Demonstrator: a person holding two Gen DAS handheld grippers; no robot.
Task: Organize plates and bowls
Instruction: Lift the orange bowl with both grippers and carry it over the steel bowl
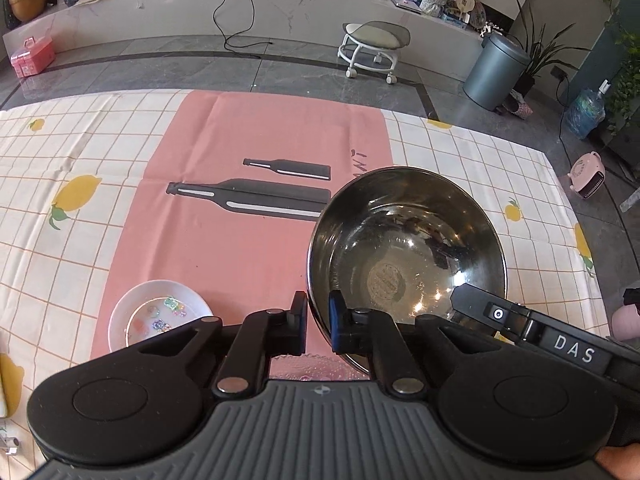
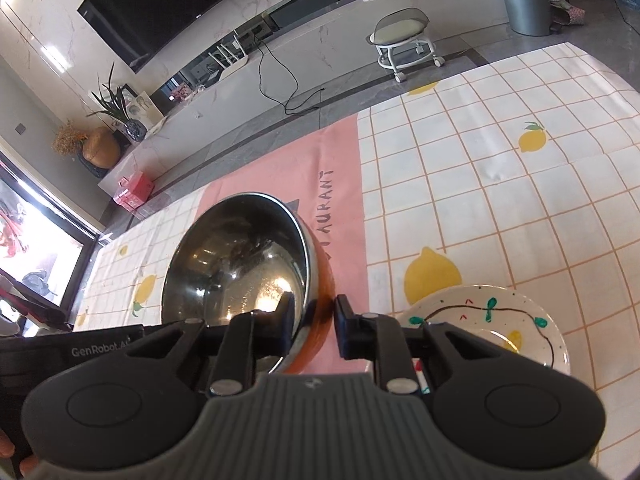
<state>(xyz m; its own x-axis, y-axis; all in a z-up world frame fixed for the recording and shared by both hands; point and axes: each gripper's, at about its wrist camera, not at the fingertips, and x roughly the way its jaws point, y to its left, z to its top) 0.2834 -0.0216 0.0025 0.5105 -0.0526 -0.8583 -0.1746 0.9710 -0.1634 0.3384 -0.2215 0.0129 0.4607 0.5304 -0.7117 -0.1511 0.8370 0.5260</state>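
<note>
Steel round mixing bowl pinched at its rim by left hand-held gripper and right hand-held gripper, low in both frames; lifting step; next, carry it level to stack.

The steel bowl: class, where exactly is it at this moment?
The steel bowl sits right of centre in the left wrist view, over the pink cloth, its rim pinched by the left gripper and the right gripper.

"DAS" on right gripper
</note>
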